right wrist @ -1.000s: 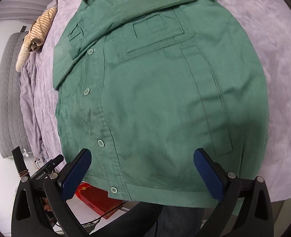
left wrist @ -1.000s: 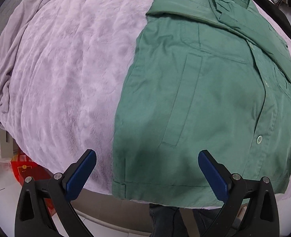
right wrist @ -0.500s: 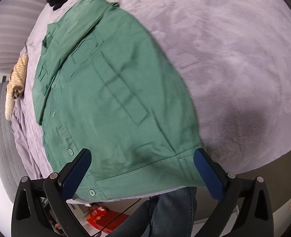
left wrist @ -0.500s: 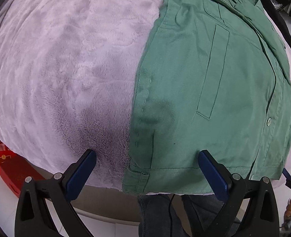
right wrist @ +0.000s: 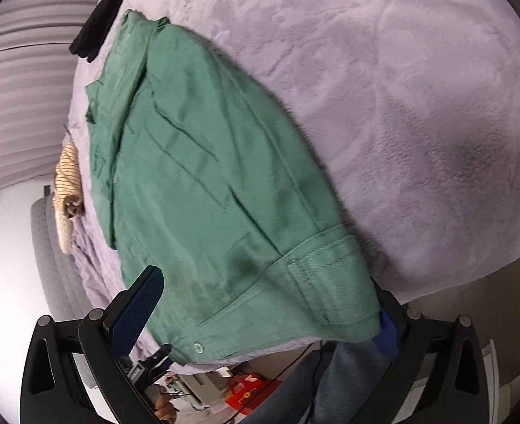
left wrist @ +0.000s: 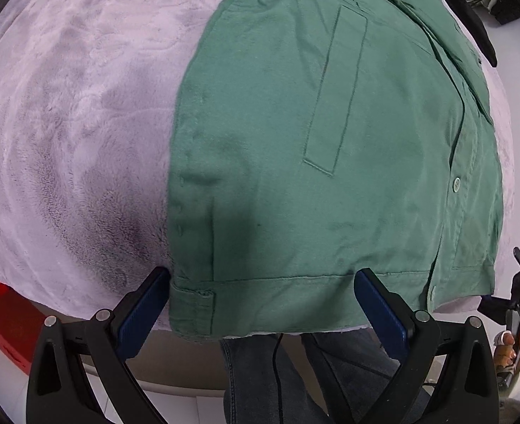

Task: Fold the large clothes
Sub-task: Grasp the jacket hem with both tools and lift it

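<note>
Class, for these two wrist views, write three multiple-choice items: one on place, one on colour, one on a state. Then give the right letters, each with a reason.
1. Where does the green button-front jacket lie?
A. on the fluffy lilac blanket
B. on a wooden floor
C. on a hanger

2. What colour are the gripper finger pads?
A. red
B. blue
C. white

3. How is the left gripper?
A. shut on the hem
B. open, straddling the hem corner
C. out of view

Answers: 1 A, the blanket surrounds the jacket; 2 B, both views show blue pads; 3 B, its fingers stand wide apart at the hem.
</note>
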Motion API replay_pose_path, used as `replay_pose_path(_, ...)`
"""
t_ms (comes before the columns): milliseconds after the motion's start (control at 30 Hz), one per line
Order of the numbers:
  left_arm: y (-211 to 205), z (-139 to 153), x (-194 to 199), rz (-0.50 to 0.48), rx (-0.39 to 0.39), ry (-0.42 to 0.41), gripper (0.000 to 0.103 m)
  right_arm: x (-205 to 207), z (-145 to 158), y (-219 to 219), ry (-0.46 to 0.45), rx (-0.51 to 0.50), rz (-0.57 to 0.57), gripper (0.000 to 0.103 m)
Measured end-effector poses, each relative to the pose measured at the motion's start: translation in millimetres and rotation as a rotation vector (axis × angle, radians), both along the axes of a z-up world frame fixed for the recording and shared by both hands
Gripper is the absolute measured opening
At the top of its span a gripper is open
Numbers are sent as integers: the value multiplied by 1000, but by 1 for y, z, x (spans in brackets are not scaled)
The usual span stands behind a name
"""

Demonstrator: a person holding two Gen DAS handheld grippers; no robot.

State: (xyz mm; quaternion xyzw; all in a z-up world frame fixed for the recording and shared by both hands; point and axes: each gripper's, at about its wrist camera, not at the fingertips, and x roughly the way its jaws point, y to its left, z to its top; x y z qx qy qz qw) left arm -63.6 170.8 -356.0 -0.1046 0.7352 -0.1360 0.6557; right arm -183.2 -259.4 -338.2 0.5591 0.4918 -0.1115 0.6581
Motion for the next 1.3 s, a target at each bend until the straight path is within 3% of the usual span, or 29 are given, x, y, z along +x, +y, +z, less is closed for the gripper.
replay_pose_path(167,-9,-2,-3,15,-13,-13,102,10,11,7,-124,62,-10,103)
replay_pose_path(233,-9,-4,3,42,-14,-16,94,12,6,7,-91,49,-15,103)
replay_pose_path(267,-3,-7,4,48,-3,-18,82,11,2,6,-64,43,-21,101)
replay_pose_path(300,-1,-6,4,52,1,-22,68,10,-2,7,-34,44,-28,89)
replay_pose_path(333,2,-4,3,56,-6,-27,62,7,-5,5,-16,45,-29,57)
replay_pose_path(367,6,-2,4,60,-27,-32,50,8,-8,7,14,43,-19,38)
replay_pose_path(400,10,0,4,65,-58,-39,37,6,-9,5,33,36,-6,13)
replay_pose_path(500,12,14,-3,60,-142,-68,29,7,3,8,6,-17,34,8)
replay_pose_path(567,11,27,-8,34,-154,-120,29,3,18,10,-51,-32,49,7)
replay_pose_path(633,9,28,-13,18,-153,-138,29,-1,25,9,-34,-74,78,7)
replay_pose_path(767,10,-8,-3,73,-152,-68,29,-8,-7,-2,73,-67,55,7)
replay_pose_path(867,10,-1,8,81,-159,-62,34,-9,-17,-5,67,-38,19,7)
replay_pose_path(900,11,0,8,72,-139,-61,49,-9,-17,-5,48,-24,23,11)
replay_pose_path(933,12,-2,10,65,-119,-57,54,-10,-18,-4,39,-16,30,12)
replay_pose_path(967,16,-4,10,62,-129,-49,55,-10,-17,-4,34,-15,32,12)
replay_pose_path(1067,15,-6,15,74,-141,-34,55,-13,-21,-6,6,30,-5,27)
replay_pose_path(1100,17,-6,14,68,-141,-34,53,-13,-22,-6,-10,47,-23,34)
replay_pose_path(1133,16,-4,14,62,-138,-40,46,-12,-23,-6,-15,50,-29,34)
replay_pose_path(1167,23,-2,13,51,-153,-44,33,-11,-23,-4,-16,49,-29,32)
replay_pose_path(1200,24,3,14,51,-173,-42,30,-10,-22,-3,-21,50,-29,16)
replay_pose_path(1233,25,7,16,53,-194,-44,28,-9,-20,-2,-35,58,-32,7)
replay_pose_path(1300,28,23,18,71,-252,-56,27,-9,-12,-4,-96,103,-50,7)
